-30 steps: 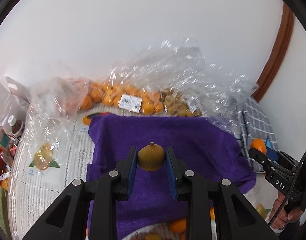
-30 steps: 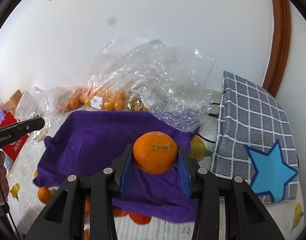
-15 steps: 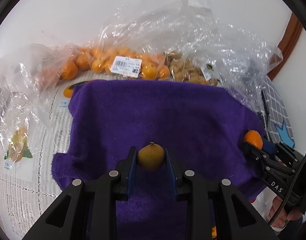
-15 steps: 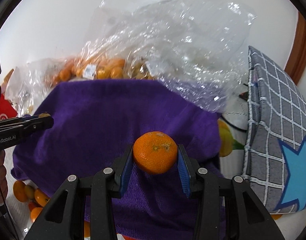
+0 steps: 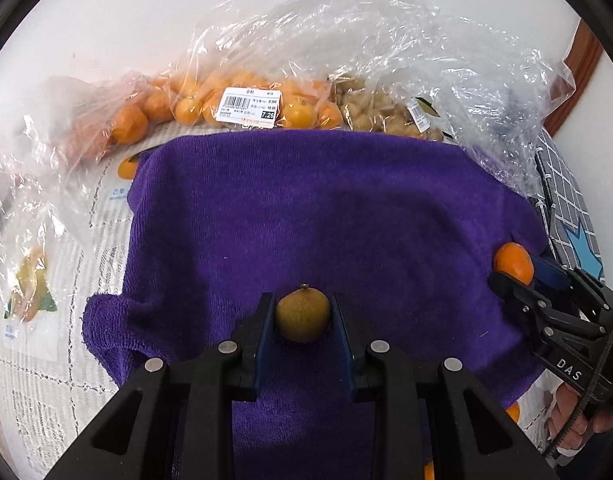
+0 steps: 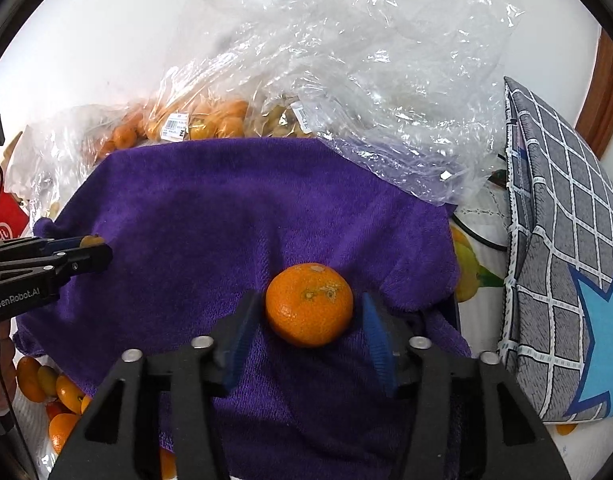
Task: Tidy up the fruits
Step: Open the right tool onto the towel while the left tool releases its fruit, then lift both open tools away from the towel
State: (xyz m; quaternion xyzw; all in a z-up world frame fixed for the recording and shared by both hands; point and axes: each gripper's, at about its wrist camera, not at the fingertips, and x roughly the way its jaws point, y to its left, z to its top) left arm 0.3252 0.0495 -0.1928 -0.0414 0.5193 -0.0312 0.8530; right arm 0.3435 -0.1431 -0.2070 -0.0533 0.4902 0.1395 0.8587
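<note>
A purple towel (image 5: 326,216) covers the table; it also shows in the right wrist view (image 6: 210,216). My left gripper (image 5: 303,316) is shut on a small olive-brown fruit (image 5: 302,314) just above the towel's near part. My right gripper (image 6: 310,312) has its jaws spread apart, and an orange mandarin (image 6: 309,304) sits on the towel between them with gaps on both sides. The left wrist view shows that mandarin (image 5: 513,262) at the towel's right edge. The right wrist view shows the left gripper (image 6: 92,249) at the towel's left edge.
Clear plastic bags of oranges (image 5: 234,104) and of pale brown fruit (image 5: 382,114) lie behind the towel by the white wall. A grey checked cushion with a blue star (image 6: 566,264) stands at the right. Loose oranges (image 6: 46,384) lie at the towel's near left.
Both grippers have come down and forward over the towel. My right gripper's jaws have opened and let go of the mandarin, which now rests on the towel. The left gripper still holds its fruit.
</note>
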